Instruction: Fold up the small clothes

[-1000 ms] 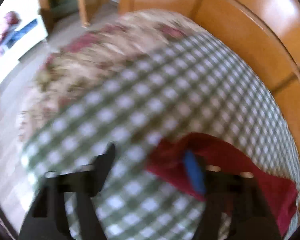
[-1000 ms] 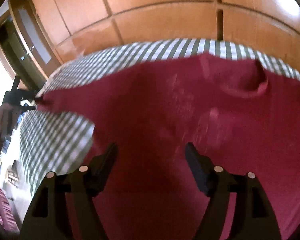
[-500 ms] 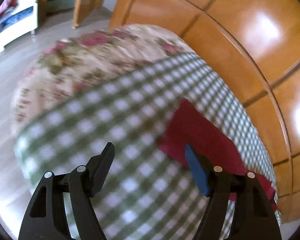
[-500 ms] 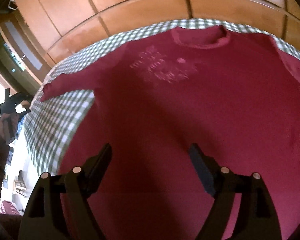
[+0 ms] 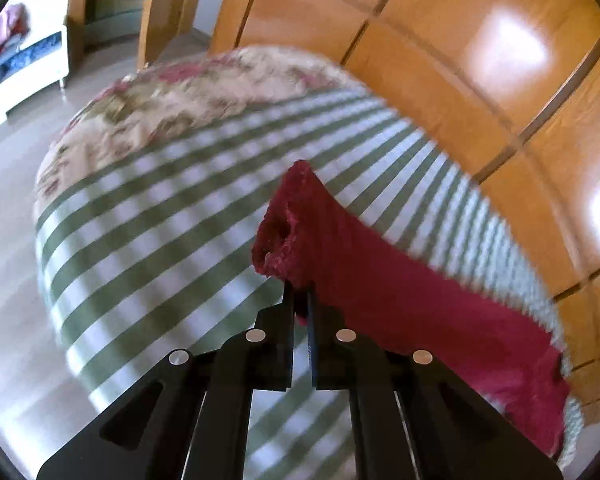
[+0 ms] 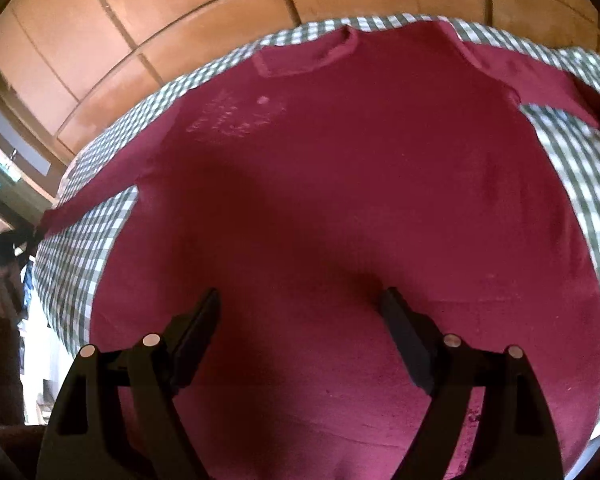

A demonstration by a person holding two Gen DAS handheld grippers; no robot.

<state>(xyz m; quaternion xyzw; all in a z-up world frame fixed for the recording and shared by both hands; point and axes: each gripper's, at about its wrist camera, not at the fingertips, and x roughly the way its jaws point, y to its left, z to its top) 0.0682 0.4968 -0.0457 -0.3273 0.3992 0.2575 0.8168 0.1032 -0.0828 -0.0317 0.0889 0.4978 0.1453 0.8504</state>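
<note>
The green-checked cloth (image 6: pixel 80 256) covers the surface under both claws and carries the one task garment, a dark red long-sleeved shirt (image 6: pixel 340 200). The shirt lies spread flat, front up, directly ahead of and beneath the right gripper (image 6: pixel 300 320). Its long axis runs away from that claw: hem nearest, collar (image 6: pixel 308 56) at the far end toward the wooden panels (image 6: pixel 180 20). Both sleeves stretch out sideways, one to each side of the claw.

No fold shows in the body, so the task looks to be at its very start: judging by this, the first sleeve fold is only being set up, and the other sleeve, the body folds and any further clothes remain.

The right gripper hovers over the lower body with its jaws spread wide and nothing between them. The left gripper (image 5: pixel 300 300) has just snapped closed and pinches the cuff of the left sleeve (image 5: pixel 380 276), which bunches up right at its tips and trails off to its right.
</note>
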